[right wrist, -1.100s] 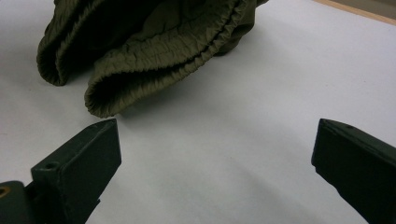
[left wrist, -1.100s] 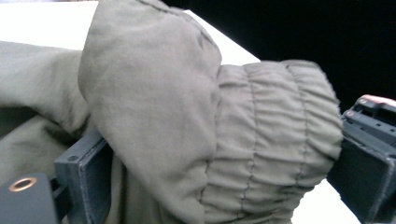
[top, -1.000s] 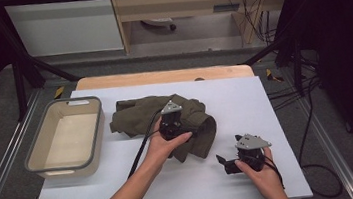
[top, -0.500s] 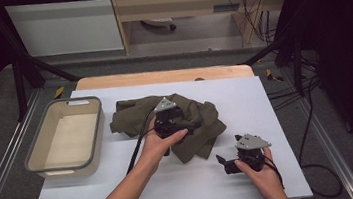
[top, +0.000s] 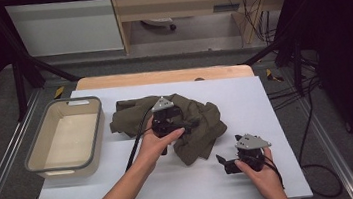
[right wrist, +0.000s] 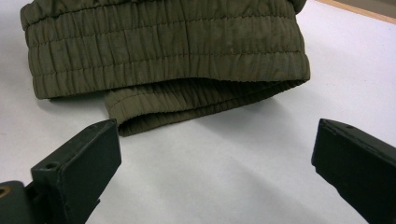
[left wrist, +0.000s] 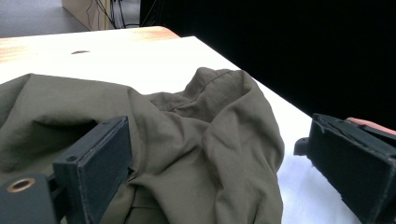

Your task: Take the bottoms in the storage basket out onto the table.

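An olive-green garment (top: 203,126) lies crumpled in the middle of the white table (top: 175,190). My left gripper (top: 179,121) hovers over its centre, held from the near side by a hand. In the left gripper view its jaws (left wrist: 219,135) stand wide open, with folds of the garment (left wrist: 196,140) lying between and below them. My right gripper (top: 226,163) rests low at the front right and points left at the garment's near edge. It is open (right wrist: 217,135), with bare table between the jaws and the garment's elastic waistband (right wrist: 168,51) a short way ahead, untouched.
A beige plastic bin (top: 61,169) stands empty at the table's left side. A wooden strip (top: 162,76) runs along the far edge. Cables (top: 312,114) hang off the right side, where the table edge is near my right gripper.
My left gripper has drifted slightly away from the person and to the left over the garment, and the cloth under it has shifted a little. The right gripper has stayed put.
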Demonstrator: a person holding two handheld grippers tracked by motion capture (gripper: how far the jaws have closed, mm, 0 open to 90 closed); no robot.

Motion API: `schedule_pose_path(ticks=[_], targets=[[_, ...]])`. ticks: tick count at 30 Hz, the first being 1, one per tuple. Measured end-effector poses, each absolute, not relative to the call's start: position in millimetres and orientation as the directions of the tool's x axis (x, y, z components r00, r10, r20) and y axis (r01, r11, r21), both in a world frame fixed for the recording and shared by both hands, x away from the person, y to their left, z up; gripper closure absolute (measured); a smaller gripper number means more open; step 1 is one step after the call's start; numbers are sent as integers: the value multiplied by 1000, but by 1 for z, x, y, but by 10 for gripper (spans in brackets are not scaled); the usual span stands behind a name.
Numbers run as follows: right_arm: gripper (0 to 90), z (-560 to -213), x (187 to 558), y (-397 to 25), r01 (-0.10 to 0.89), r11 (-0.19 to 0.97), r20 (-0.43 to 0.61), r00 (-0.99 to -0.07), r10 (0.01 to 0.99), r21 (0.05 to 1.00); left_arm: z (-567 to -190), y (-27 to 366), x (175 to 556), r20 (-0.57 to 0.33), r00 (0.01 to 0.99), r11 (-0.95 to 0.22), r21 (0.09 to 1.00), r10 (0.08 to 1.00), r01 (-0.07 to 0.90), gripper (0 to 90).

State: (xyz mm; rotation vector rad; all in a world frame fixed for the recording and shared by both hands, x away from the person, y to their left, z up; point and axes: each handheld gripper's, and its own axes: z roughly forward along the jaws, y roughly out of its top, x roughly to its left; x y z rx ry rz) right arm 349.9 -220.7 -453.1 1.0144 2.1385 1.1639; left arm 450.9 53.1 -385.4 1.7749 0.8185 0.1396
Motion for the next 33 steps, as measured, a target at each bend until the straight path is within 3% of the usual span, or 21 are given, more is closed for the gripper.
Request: schedule_pose_path(ticks=[17, 33], targets=[[20, -453, 349, -222, 371, 354, -74, -594, 801, 859, -382, 60, 446, -251, 758, -168, 888, 602, 428, 65], [20, -453, 349, -221, 371, 358, -77, -594, 801, 857, -380, 91, 432, -219, 742, -199, 881, 633, 430, 68]])
